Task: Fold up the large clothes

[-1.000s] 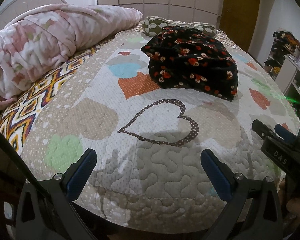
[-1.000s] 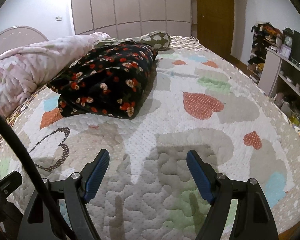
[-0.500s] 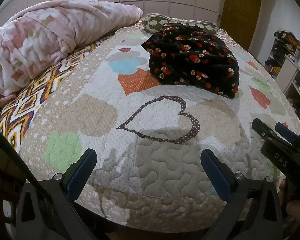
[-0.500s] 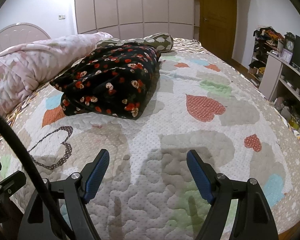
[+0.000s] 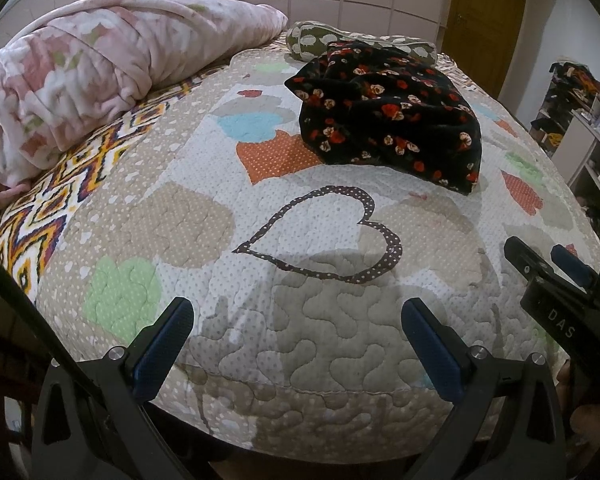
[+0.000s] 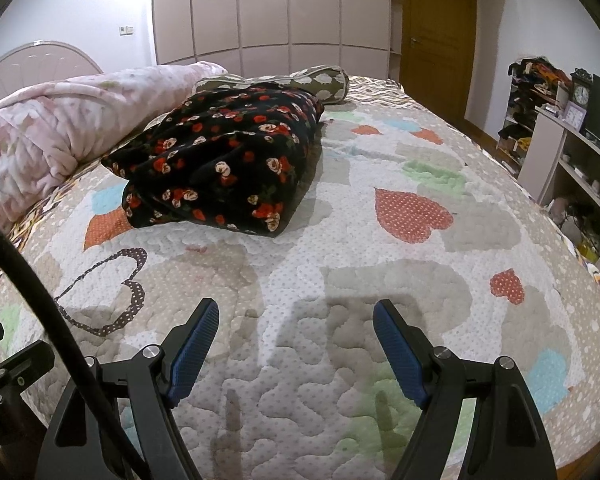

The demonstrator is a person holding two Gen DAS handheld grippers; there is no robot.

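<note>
Both claws wide, floral garment (image 6: pixel 224 168) untouched.

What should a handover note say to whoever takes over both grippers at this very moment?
Left gripper: open, empty, over the quilt's near edge.
Right gripper: open, empty, beside it.
Black red-flowered fleece garment: bundled mid-bed on the heart-patterned quilted bedspread, out ahead of both grippers, next to the rolled pink floral blanket.
Done: no neat fold shows.
Left: reach it, spread it, fold.

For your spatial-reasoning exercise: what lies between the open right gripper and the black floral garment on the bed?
Only bare heart-patterned quilt, seen in the right wrist view: nothing sits between the right gripper and the black floral garment.
</note>
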